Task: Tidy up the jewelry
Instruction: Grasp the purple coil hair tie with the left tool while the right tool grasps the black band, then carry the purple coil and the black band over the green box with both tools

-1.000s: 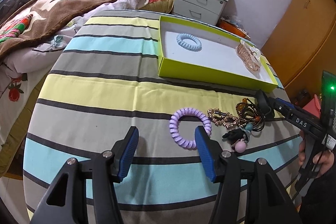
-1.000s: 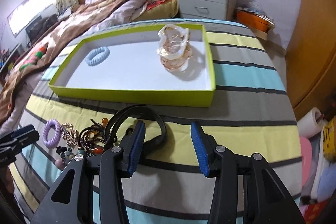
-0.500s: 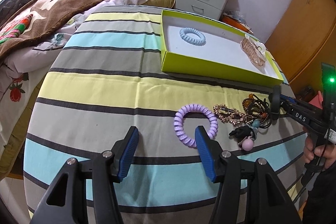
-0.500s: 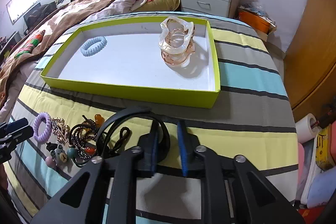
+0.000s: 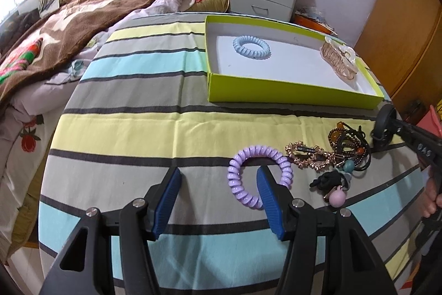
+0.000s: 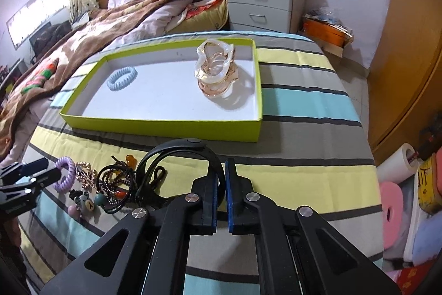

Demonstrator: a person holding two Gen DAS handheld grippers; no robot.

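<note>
On the striped cloth lies a purple coil hair tie [image 5: 233,179]. My left gripper [image 5: 218,176] is open just above it, and its right finger shows inside the ring. Beside the tie are a gold clip [image 5: 309,155] and a heap of bead bracelets [image 5: 348,140]. My right gripper [image 6: 221,166] is shut on the right side of a black band [image 6: 176,144], whose loop rises in front of the jaws. The green box [image 6: 165,126] behind holds a blue coil tie [image 6: 121,78] and a clear pink claw clip [image 6: 218,71].
A bed with a brown blanket [image 5: 83,18] runs along the left of the table. A white nightstand [image 6: 265,4] stands behind it. A wooden wardrobe [image 6: 408,60] and a paper roll [image 6: 397,167] are on the right. Striped cloth lies bare at the right of the box.
My right gripper's jaws have gone from wide apart to shut on the black band. The left gripper has stayed open over the purple tie, shifting only slightly.
</note>
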